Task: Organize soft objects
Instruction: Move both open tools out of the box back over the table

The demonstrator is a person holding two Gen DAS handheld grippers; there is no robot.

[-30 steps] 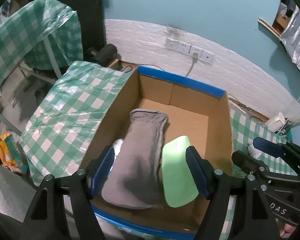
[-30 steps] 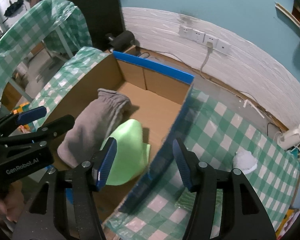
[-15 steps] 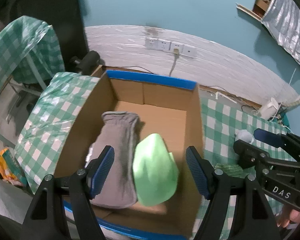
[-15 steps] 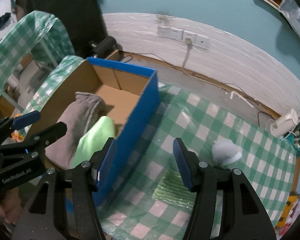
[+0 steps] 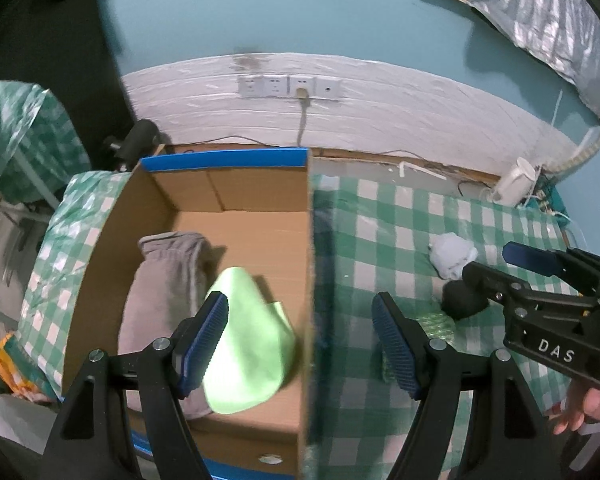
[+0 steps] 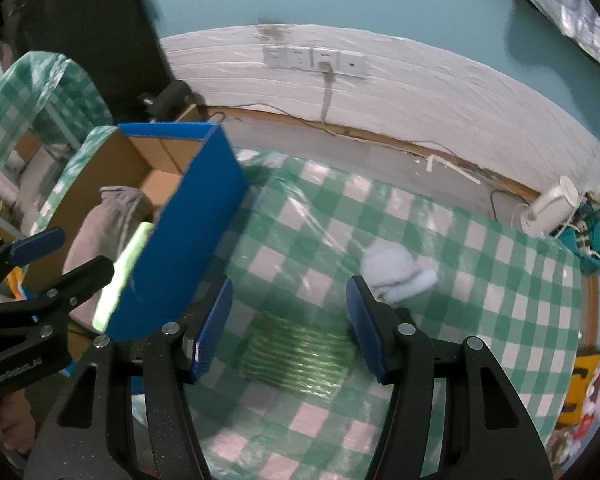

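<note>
Held over the right wall of the cardboard box (image 5: 236,196), the left gripper (image 5: 300,344) is seen with its blue pads set wide apart and nothing clamped between them; one pad hangs above the box's inside, the other above the checked tablecloth (image 5: 412,216).

At the far left, inside the box, a grey folded garment (image 5: 160,276) is laid lengthwise along the left wall. Just beside it on the right, a light green cloth (image 5: 248,340) is laid on the box floor, its edge touching the grey one. The box is rimmed with blue tape, and its outer right wall is shown blue in the right wrist view (image 6: 180,240).

Further right, on the tablecloth, a green ribbed cloth (image 6: 296,352) is spread flat. The right gripper (image 6: 290,328) is held directly above it, jaws parted and empty, with no contact made.

Beyond that, a pale blue bundled cloth (image 6: 396,272) is set on the table just past the right pad, apart from the ribbed cloth. In the left wrist view a dark rounded object (image 5: 460,300) is seen beside it; what it is cannot be told.

At the far right, a white device (image 6: 548,208) with cables is placed by the wall.
</note>
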